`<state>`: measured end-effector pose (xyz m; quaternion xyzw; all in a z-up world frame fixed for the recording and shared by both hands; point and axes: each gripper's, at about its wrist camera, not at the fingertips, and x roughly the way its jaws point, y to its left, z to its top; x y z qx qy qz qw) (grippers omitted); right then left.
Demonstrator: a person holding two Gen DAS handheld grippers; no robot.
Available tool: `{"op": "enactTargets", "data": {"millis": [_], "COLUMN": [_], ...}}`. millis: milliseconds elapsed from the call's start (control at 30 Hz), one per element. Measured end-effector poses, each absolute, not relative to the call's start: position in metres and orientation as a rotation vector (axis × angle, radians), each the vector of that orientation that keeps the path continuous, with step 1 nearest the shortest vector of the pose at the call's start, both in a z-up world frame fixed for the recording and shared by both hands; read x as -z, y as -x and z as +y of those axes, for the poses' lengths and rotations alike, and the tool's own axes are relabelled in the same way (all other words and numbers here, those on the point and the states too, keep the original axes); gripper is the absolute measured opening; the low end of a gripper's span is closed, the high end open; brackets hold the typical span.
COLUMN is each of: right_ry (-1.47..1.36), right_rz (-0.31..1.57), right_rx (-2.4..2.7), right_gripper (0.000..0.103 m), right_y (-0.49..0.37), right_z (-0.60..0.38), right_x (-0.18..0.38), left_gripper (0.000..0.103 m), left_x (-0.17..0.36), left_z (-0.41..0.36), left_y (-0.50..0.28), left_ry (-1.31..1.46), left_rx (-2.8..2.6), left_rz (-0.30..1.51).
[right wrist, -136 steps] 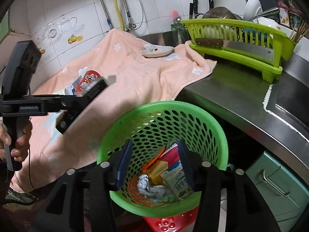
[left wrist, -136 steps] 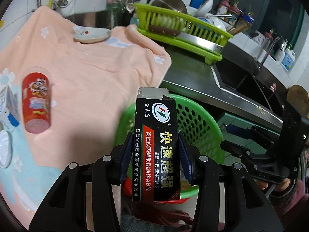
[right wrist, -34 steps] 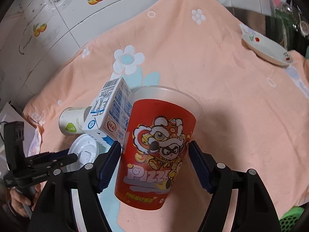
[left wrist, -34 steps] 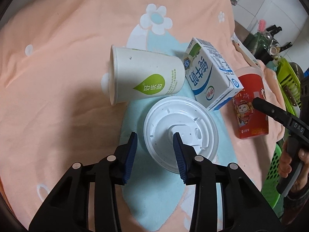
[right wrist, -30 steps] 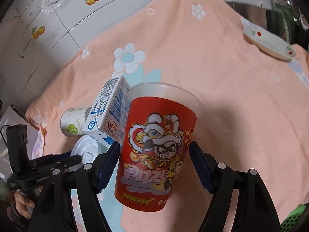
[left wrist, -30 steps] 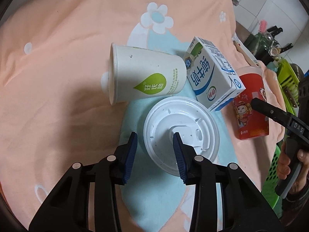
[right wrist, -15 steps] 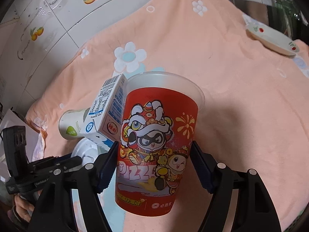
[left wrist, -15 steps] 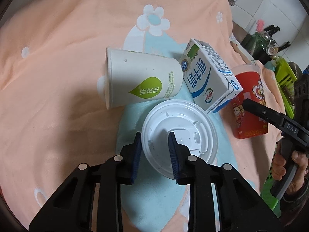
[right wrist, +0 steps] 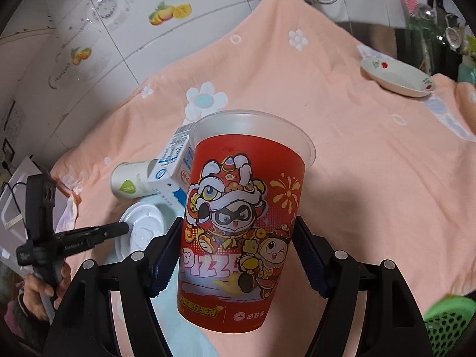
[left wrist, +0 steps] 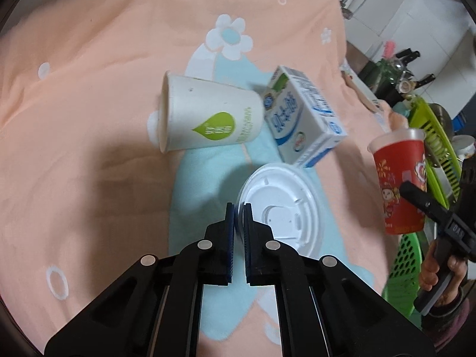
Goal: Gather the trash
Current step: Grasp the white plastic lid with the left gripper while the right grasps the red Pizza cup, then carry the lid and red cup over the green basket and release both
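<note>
Our left gripper [left wrist: 238, 208] jaws have closed, now pinching the lid [left wrist: 282, 208] rim at lower centre; right gripper [right wrist: 235, 250] clamps the red cup [right wrist: 241, 217], now lifted mid-frame; both look basket-ready [right wrist: 449, 321], with carton [left wrist: 303, 122] and white cup [left wrist: 208, 119] left.

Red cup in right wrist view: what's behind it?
Behind the red cup held by the right tongs: the milk carton, partly hidden, and the peach towel. The carton's right side is covered.
</note>
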<state>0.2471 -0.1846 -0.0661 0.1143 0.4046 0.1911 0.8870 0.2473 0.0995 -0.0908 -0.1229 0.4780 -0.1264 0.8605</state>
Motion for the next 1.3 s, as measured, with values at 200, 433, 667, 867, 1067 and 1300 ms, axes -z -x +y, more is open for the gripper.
{"op": "enactTargets", "data": {"millis": [200, 433, 667, 867, 1067, 1300], "right_ry": [-0.226, -0.22, -0.189, -0.194, -0.243, -0.243], "right_rz": [0.801, 0.769, 0.747, 0.765, 0.789, 0.819], "right_rx": [-0.376, -0.311, -0.201, -0.086, 0.009, 0.08], "right_gripper": [0.069, 0.069, 0.069, 0.069, 0.069, 0.07], "right_y": [-0.206, -0.161, -0.113, -0.075, -0.046, -0.026], "right_z": [-0.207, -0.239, -0.279, -0.317, -0.353, -0.375], "right_x": [0.058, 0.057, 0.064, 0.08, 0.095, 0.111], "left_gripper": [0.004, 0.004, 0.004, 0.004, 0.004, 0.004], "left_x": [0.078, 0.06, 0.042, 0.032, 0.031, 0.038], "left_z": [0.086, 0.061, 0.027, -0.017, -0.064, -0.116], "left_y": [-0.231, -0.212, -0.194, -0.18, -0.171, -0.163], "left_ry": [0.26, 0.237, 0.228, 0.2, 0.169, 0.123], "left_rx": [0.32, 0.401, 0.5, 0.605, 0.694, 0.778], "left_rz": [0.988, 0.96, 0.933, 0.922, 0.934, 0.967]}}
